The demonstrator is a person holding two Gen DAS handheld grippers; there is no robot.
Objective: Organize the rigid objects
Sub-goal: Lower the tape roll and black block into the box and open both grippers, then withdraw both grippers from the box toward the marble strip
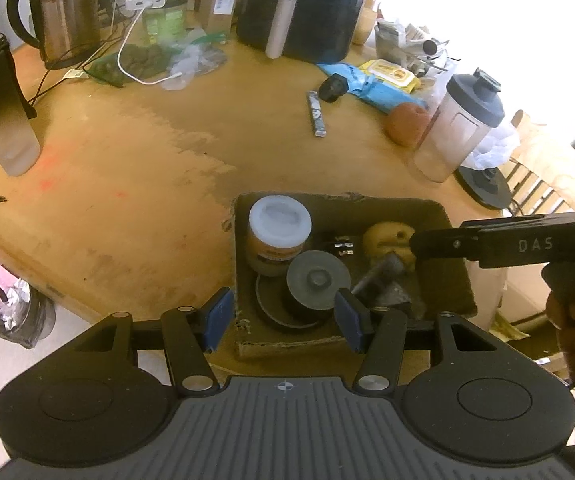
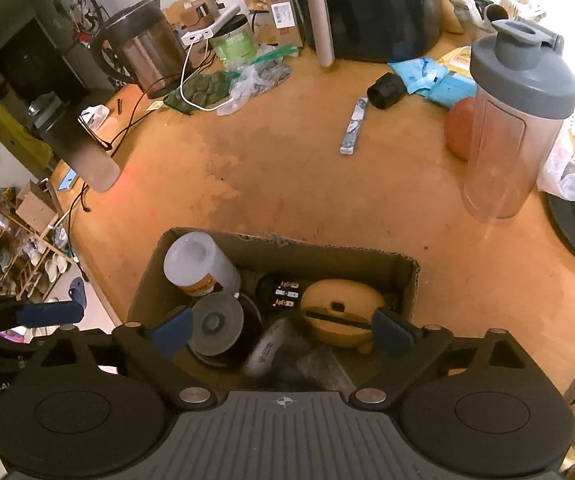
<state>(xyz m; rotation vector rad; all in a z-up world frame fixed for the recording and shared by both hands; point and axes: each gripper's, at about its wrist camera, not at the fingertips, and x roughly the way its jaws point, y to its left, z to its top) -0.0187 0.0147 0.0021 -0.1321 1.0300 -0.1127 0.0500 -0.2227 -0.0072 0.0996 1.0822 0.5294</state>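
Left wrist view: left gripper (image 1: 283, 316) spread wide, empty, above the cardboard box (image 1: 453, 240) holding the white-lidded jar (image 1: 280, 226) and grey disc (image 1: 317, 280); descend centred, clear of the wall.

Right wrist view: right gripper (image 2: 283, 334) likewise released, empty, over the yellow object (image 2: 343, 312); advise one arm enters at a time.

The counter (image 1: 135, 184) is worn wood with a matt, patchy finish. The cardboard box (image 2: 367, 258) has rough, torn paper edges. Inside, a jar (image 1: 279, 236) wears a smooth white plastic lid. The kettle (image 1: 69, 20) is brushed metal with a glossy black handle. The shaker bottle (image 2: 503, 148) is clear plastic under a matt grey lid. Each gripper (image 1: 285, 314) has matt black plastic arms.
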